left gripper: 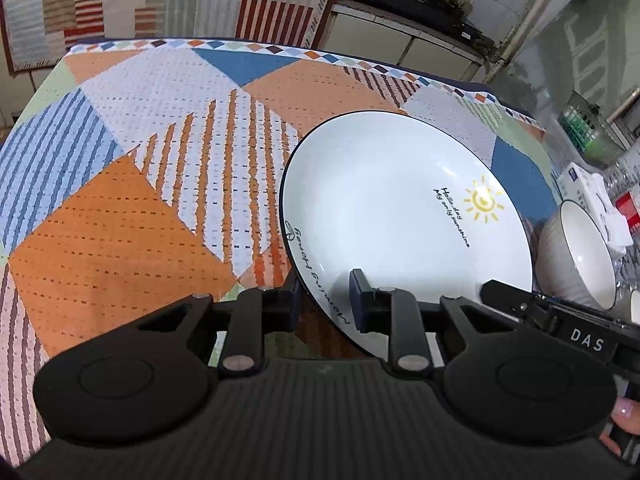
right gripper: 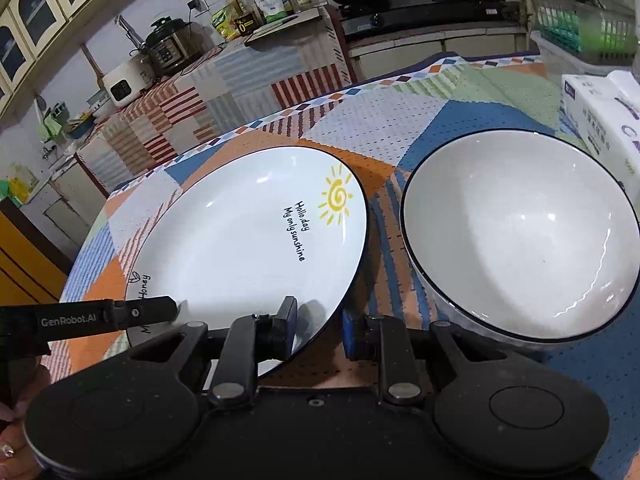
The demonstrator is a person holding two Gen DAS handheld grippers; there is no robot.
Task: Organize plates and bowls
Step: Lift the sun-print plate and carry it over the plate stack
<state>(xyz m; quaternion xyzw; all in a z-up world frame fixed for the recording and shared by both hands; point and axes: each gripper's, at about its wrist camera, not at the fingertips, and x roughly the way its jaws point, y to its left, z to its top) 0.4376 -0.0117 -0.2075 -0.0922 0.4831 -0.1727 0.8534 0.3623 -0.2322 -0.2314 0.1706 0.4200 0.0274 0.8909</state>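
Two grippers meet at a sun-printed plate on a patchwork tablecloth.

The left gripper (left gripper: 326, 300) straddles the plate's (left gripper: 400, 216) near rim, jaws parted; the right gripper (right gripper: 318, 326) likewise spans the plate (right gripper: 248, 248) edge (not visibly clamped); a white bowl (right gripper: 520, 236) sits just beside it on the tablecloth (left gripper: 160, 160).

L tool (left gripper: 325, 300) & R tool (right gripper: 316, 330): both part-open, fingers straddling a rim.
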